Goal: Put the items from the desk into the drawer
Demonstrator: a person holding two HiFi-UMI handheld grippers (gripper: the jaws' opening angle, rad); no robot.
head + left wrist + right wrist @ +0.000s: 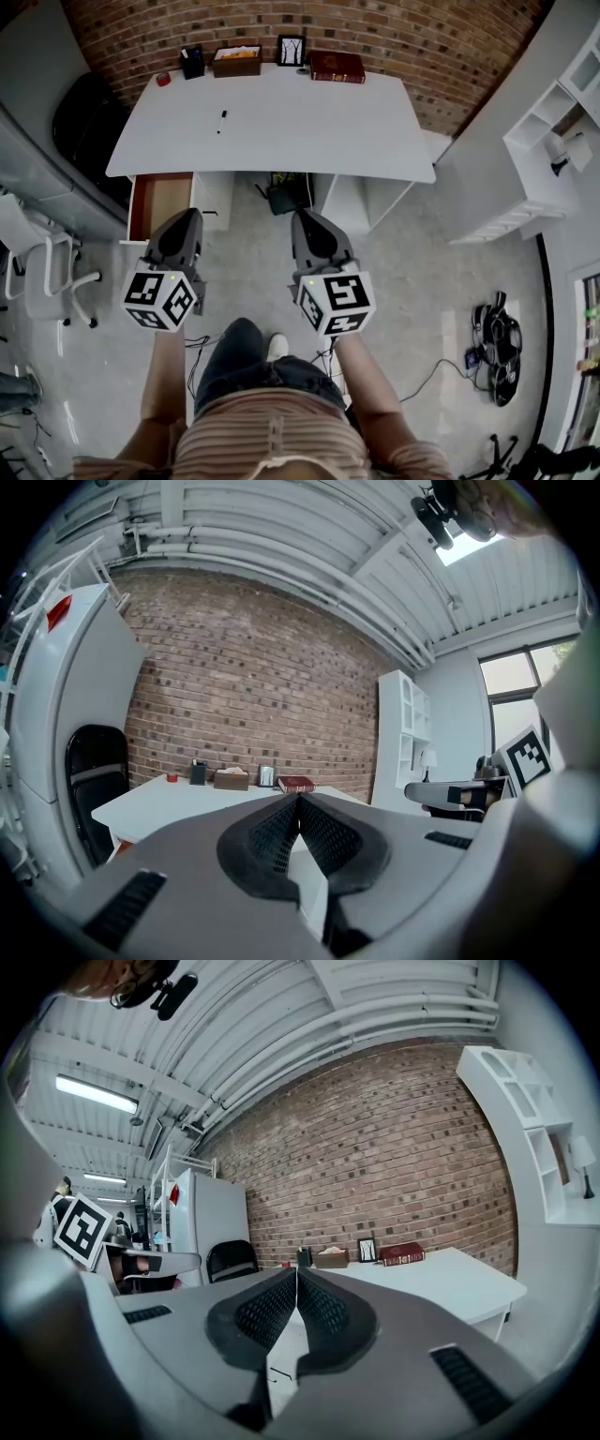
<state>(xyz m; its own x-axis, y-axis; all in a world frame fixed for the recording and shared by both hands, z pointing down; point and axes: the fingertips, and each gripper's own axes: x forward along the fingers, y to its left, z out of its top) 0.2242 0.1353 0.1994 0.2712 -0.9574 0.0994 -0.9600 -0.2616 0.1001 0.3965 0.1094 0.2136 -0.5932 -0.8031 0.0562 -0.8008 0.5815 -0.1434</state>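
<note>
The white desk (281, 127) carries a black marker (221, 121), a red tape roll (163, 79), a black pen holder (192, 62), a brown tissue box (236, 60), a picture frame (292, 50) and a red book (337, 66). Under the desk's left end a wooden drawer (156, 204) stands pulled out. My left gripper (186, 217) is held in the air in front of the drawer, shut and empty. My right gripper (304, 219) hovers before the desk's middle, also shut and empty. The book (295, 784) and tissue box (330, 1259) show far off beyond the jaws.
A black chair (80, 117) stands left of the desk and a white office chair (42, 272) nearer me on the left. A white shelf unit (548, 131) lines the right wall. Cables and dark gear (495, 342) lie on the floor at right.
</note>
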